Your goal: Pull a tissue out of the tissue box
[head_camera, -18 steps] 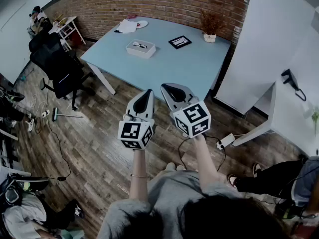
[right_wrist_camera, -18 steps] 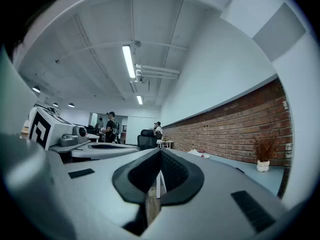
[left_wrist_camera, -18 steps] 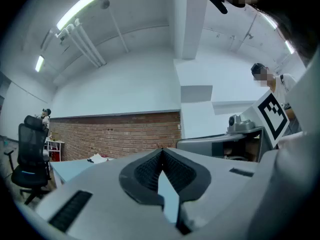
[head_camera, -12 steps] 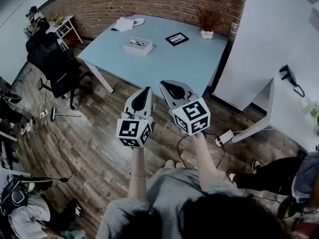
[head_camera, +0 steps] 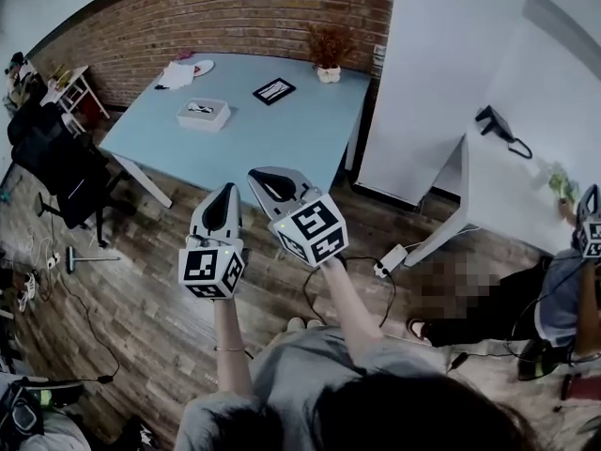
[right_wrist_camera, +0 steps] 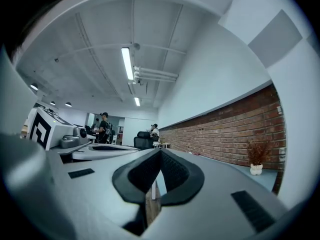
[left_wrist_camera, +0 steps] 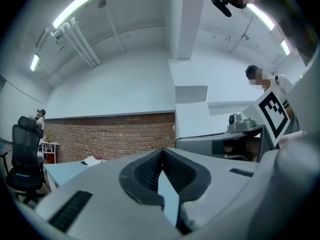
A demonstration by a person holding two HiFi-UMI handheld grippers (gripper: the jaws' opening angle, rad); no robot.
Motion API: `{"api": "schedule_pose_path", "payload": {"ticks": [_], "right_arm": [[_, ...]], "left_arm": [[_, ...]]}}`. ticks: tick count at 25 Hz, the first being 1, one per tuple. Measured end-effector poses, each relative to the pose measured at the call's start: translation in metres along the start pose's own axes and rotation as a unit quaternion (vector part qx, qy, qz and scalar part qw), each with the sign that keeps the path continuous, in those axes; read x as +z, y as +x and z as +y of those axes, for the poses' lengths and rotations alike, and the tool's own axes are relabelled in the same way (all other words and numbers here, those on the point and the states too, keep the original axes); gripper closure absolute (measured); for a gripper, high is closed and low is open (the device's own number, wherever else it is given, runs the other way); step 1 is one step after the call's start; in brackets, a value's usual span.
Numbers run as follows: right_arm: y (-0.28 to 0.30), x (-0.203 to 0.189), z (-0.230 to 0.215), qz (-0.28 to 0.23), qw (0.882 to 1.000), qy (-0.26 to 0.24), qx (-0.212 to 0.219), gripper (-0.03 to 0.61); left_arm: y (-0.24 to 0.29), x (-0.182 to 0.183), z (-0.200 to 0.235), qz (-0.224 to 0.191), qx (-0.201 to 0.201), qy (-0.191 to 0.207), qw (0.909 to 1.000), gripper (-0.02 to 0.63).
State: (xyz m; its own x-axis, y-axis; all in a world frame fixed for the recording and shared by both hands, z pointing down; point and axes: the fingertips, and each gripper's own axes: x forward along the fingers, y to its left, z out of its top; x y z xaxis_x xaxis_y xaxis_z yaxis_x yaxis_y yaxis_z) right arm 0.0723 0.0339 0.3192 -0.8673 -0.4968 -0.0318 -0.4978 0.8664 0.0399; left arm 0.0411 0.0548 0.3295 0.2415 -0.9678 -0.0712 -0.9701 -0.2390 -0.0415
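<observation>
The white tissue box (head_camera: 204,114) stands on the light-blue table (head_camera: 282,134), near its left end, with a dark slot on top. Both grippers are held over the wooden floor well short of the table, pointing toward it. My left gripper (head_camera: 225,192) is shut with nothing between its pads; in the left gripper view its tips (left_wrist_camera: 161,152) meet. My right gripper (head_camera: 256,175) is beside it on the right, also shut and empty (right_wrist_camera: 160,152). The box does not show in either gripper view.
On the table lie a black framed card (head_camera: 273,90), a potted dried plant (head_camera: 328,50) and white cloth by a plate (head_camera: 178,73). A black office chair (head_camera: 56,153) stands left. A white partition (head_camera: 423,83) and white desk (head_camera: 507,191) are right; a power strip (head_camera: 390,259) lies on the floor.
The head view has swung right, so the table and both grippers sit further left in the picture. Both grippers stay shut, side by side, off the table.
</observation>
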Motion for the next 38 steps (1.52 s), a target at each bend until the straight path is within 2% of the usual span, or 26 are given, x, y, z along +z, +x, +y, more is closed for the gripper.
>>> {"api": "schedule_pose_path", "payload": {"ticks": [8,18,29,38], "right_arm": [[-0.017,-0.009,-0.019,0.005,1.000,0.009,-0.014,0.580],[-0.021,-0.023,-0.033,0.023,0.999,0.015,-0.019,0.580],[0.064,-0.035,-0.041,0.033,0.999,0.023,-0.029,0.580],[0.148,-0.054,-0.042,0.043,0.998,0.030,-0.044,0.580]], "left_arm": [[0.011,-0.007,-0.018,0.009,-0.008,0.001,0.9999,0.611],[0.027,-0.020,-0.030,0.019,-0.014,-0.016,0.9996,0.611],[0.044,-0.031,0.054,0.021,-0.007,-0.024,0.9995,0.611],[0.071,-0.051,0.134,0.031,-0.026,-0.027,0.9988,0.611]]}}
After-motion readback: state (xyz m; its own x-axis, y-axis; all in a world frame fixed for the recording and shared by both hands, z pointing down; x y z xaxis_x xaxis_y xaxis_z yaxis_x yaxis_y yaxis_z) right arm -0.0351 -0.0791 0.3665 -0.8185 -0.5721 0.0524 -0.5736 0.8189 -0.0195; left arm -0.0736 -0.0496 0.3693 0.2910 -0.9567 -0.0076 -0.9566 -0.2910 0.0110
